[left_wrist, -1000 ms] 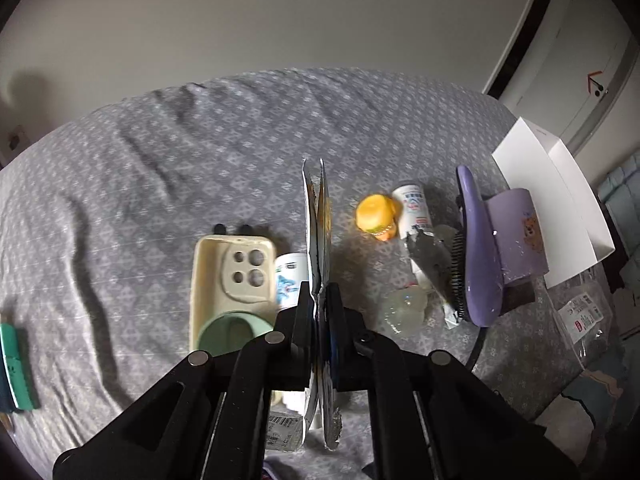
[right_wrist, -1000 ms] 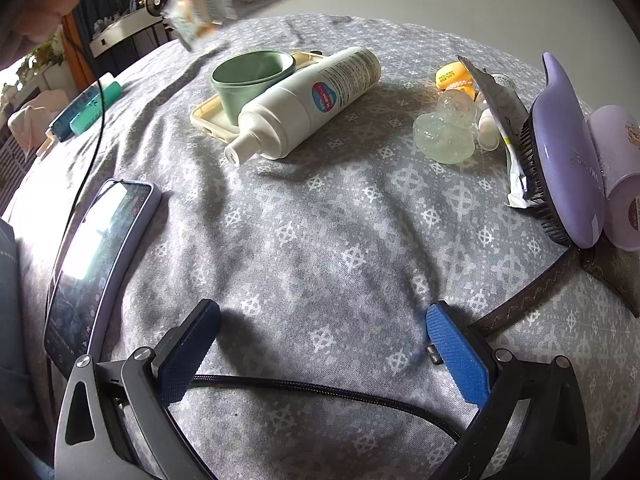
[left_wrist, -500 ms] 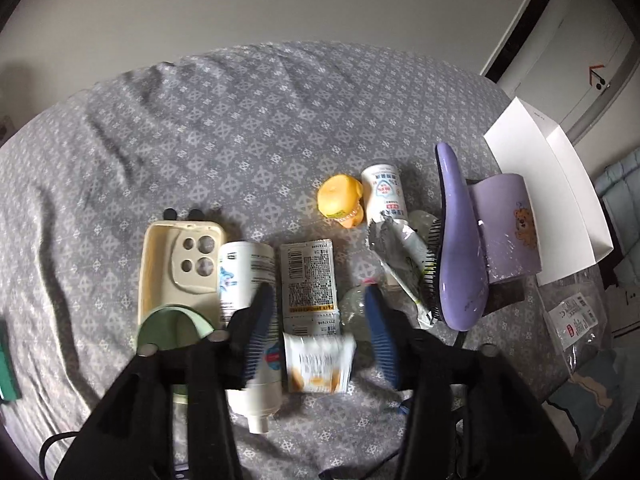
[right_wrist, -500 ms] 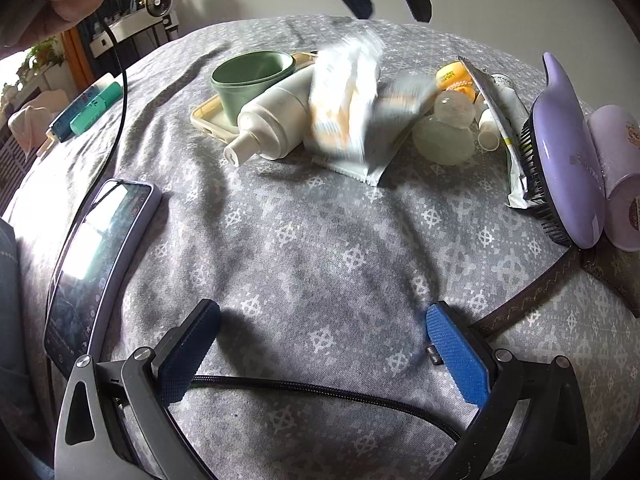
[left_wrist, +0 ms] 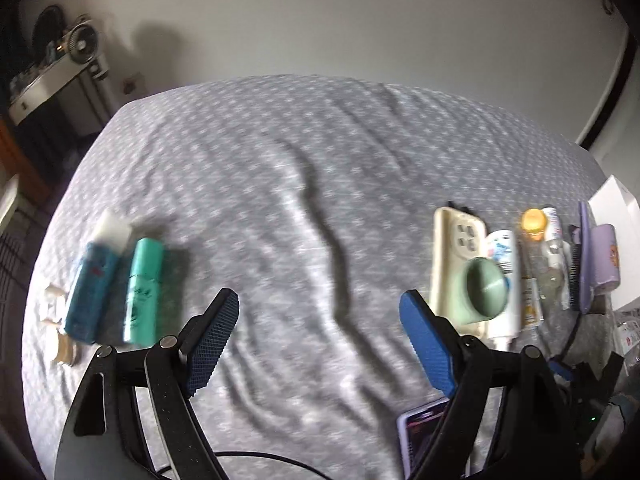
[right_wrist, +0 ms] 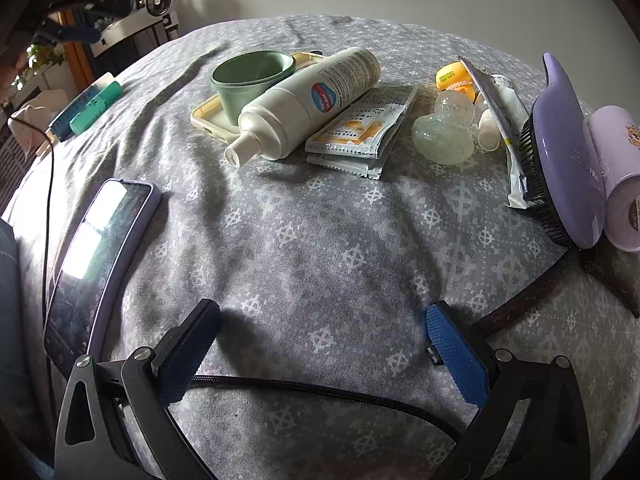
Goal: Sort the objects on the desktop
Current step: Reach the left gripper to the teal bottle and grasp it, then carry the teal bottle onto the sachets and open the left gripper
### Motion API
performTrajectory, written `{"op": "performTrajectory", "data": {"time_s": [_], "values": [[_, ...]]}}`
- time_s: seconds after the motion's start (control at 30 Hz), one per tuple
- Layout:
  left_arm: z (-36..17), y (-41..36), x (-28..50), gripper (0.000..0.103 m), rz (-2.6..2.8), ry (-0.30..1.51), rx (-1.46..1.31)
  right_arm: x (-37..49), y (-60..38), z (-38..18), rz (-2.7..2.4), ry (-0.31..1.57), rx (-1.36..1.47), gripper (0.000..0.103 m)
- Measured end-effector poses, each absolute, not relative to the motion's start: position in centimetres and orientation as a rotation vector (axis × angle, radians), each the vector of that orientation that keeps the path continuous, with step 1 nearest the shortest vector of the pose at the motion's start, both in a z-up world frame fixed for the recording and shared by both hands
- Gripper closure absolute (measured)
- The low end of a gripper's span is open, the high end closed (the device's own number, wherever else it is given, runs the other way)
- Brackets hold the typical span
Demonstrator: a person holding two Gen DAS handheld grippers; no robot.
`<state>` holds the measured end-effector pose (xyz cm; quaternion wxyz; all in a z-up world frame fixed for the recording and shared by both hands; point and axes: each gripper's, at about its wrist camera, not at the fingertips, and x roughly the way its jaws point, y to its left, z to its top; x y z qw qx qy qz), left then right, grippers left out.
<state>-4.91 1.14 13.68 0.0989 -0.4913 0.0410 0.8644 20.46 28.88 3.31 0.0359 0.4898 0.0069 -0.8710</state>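
Note:
A stack of foil sachets lies flat on the grey patterned cloth, against a white pump bottle on its side. A green cup stands on a cream phone case just left of the bottle. My left gripper hovers over bare cloth, its jaws opening with nothing between them; the case, cup and sachets are off to its right. My right gripper stands open near the front, holding nothing.
A teal box and a blue box lie at the left. A clear duck toy, an orange item, a tube, a purple brush and a lilac mug crowd the right. A phone and a black cable lie near the front.
The left gripper opened and let go of the sachets, which dropped beside the white bottle. It then swung left over bare cloth. The right gripper has not moved.

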Motion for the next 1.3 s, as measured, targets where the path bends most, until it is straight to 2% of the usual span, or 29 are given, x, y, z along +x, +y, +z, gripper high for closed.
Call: {"op": "performTrajectory", "data": {"time_s": [0.2, 0.4, 0.7, 0.93, 1.0, 1.07, 1.17, 1.3], "values": [[12.1, -8.1, -3.3, 0.020, 2.644, 0.010, -1.526, 20.4, 28.8, 3.3, -2.675, 0.023, 1.505, 0.000], [10.2, -13.3, -2.3, 0.020, 2.649, -0.058, -1.555, 20.5, 29.0, 3.3, -2.676, 0.028, 1.508, 0.000], [8.5, -13.5, -3.9, 0.020, 2.595, 0.173, -1.529, 20.6, 29.1, 3.3, -2.676, 0.030, 1.509, 0.000], [5.7, -11.9, -8.6, 0.020, 2.597, 0.208, -1.597, 20.5, 29.0, 3.3, -2.675, 0.030, 1.508, 0.000], [4.6, -12.2, -9.8, 0.027, 2.597, 0.164, -1.653, 20.6, 29.1, 3.3, -2.675, 0.030, 1.508, 0.000], [3.5, -12.6, -10.6, 0.046, 2.589, 0.116, -1.706, 20.5, 29.0, 3.3, -2.675, 0.030, 1.508, 0.000], [2.5, -12.8, -11.1, 0.065, 2.609, 0.099, -1.739, 20.5, 29.0, 3.3, -2.676, 0.030, 1.508, 0.000], [2.6, -13.2, -10.5, 0.069, 2.641, 0.043, -1.708, 20.5, 29.0, 3.3, -2.676, 0.031, 1.508, 0.000]]}}
